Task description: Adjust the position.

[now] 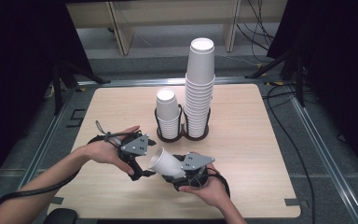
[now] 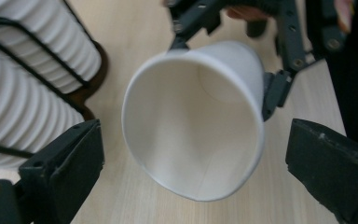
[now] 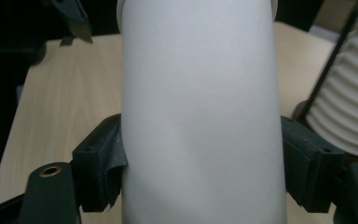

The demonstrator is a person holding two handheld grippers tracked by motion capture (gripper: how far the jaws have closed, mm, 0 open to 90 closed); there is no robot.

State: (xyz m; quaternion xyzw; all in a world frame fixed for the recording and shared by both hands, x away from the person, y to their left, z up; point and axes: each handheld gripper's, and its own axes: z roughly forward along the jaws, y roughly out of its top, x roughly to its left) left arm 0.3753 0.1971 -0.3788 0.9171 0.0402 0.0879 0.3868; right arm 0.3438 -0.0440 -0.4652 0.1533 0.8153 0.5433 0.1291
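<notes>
A white paper cup (image 1: 163,162) lies tilted between my two grippers over the near part of the table, its open mouth (image 2: 196,121) turned toward the left one. My right gripper (image 1: 176,173) is shut on the cup's lower wall, and in the right gripper view its pads (image 3: 103,158) press both sides of the cup (image 3: 200,93). My left gripper (image 1: 145,171) is open. Its two jaws (image 2: 196,133) stand wide on either side of the rim without touching it.
A black wire holder (image 1: 182,135) at the table's middle carries a short stack of cups (image 1: 168,114) and a tall stack (image 1: 199,93). Both stacks show at the left in the left gripper view (image 2: 23,84). The wooden table (image 1: 251,154) ends close behind my hands.
</notes>
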